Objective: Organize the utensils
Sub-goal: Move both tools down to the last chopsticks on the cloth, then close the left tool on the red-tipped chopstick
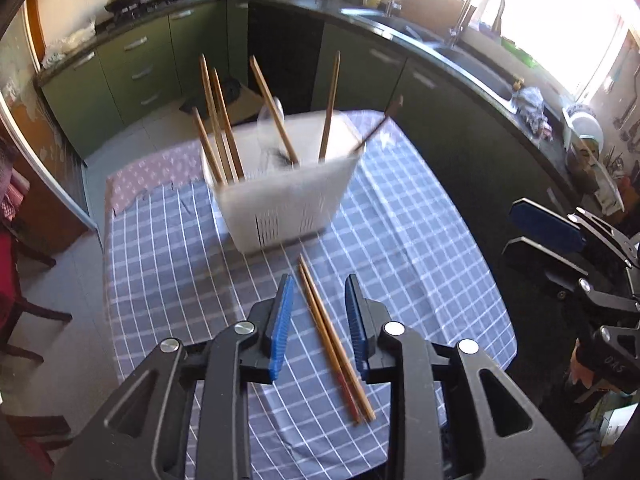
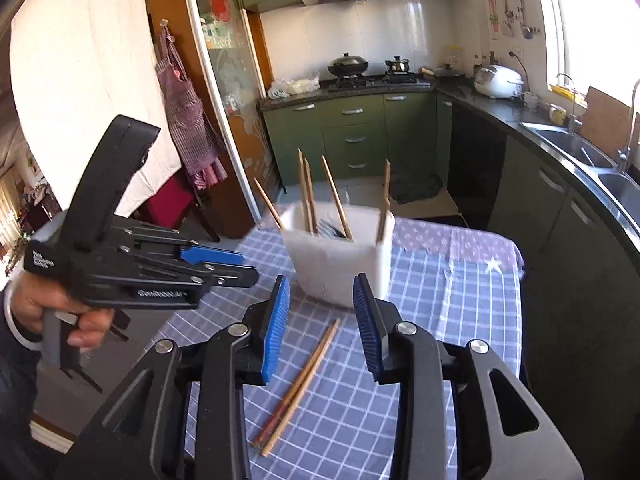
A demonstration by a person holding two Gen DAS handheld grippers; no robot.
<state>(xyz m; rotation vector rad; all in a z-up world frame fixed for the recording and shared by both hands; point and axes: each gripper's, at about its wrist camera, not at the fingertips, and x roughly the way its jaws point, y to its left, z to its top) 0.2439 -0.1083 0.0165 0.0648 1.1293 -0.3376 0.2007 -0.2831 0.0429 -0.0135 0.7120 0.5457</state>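
Bright daylight pouring from a blown-out window (image 1: 592, 20) at two o'clock, glare bleaching the wall beside it, white slotted plastic utensil holder (image 1: 280, 196) smeared by motion blur, strong fisheye curvature, dark vignette at the corners, near black gripper frames sharp.

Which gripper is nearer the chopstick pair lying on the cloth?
Left. The left gripper hangs right over the chopstick pair, jaws open astride it, not touching. The right gripper is open too, farther off to the side.

A home kitchen: green cabinets (image 2: 352, 128), a wok on the stove (image 2: 347, 66), steel sink (image 2: 568, 140), rice cooker (image 2: 498, 80).
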